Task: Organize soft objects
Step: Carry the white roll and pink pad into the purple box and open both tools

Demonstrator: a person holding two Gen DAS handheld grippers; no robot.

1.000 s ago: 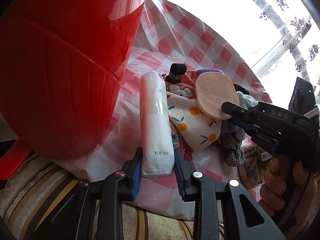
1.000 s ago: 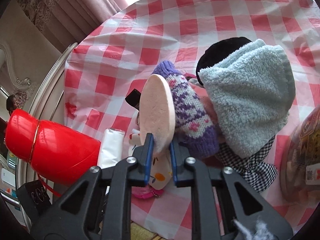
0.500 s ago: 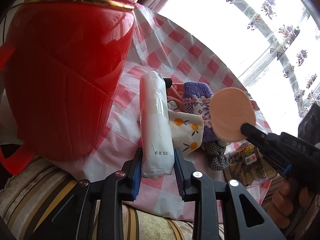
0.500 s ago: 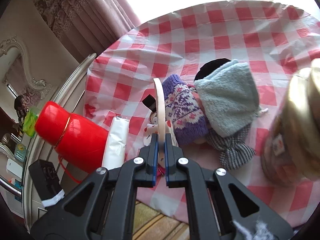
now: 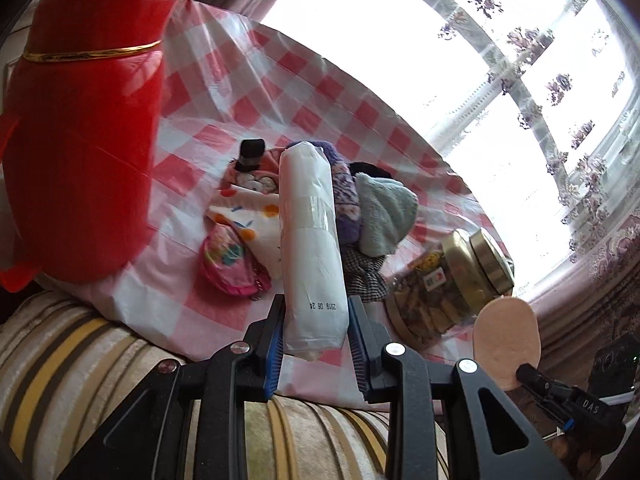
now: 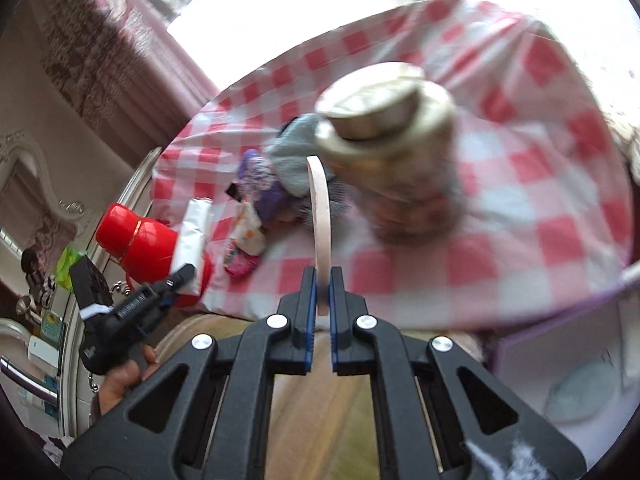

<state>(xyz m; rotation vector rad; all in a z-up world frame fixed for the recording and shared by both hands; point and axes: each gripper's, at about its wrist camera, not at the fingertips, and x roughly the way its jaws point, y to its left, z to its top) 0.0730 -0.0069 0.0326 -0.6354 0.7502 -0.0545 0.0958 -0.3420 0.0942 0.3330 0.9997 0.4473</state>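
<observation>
Nearest you, your left gripper (image 5: 316, 336) is clamped on the bottom end of the white wrapped roll (image 5: 310, 248), which stands up from the jaws over the near edge of the checked tablecloth (image 5: 280, 92). Your right gripper (image 6: 323, 292) is pinched tight on the rim of the thin peach pad (image 6: 320, 216), held edge-on, out past the table's near right edge; only a sliver is gripped, so a quick swing could flick it loose.

Just behind the pad's line stands the glass jar (image 6: 396, 160) with a gold lid; a careless sweep of the right hand could clip it and tip it off the near edge.

Further in, the remaining soft things lie heaped mid-cloth: a pink pouch (image 5: 228, 260), a patterned cloth (image 5: 248, 220), a purple knit sock (image 5: 346, 196) and a pale blue fleece (image 5: 384, 216). The tall roll could drag through that heap if lowered carelessly.

At the far left, the red flask (image 5: 80, 140) sits close enough for the roll's top to knock it.
</observation>
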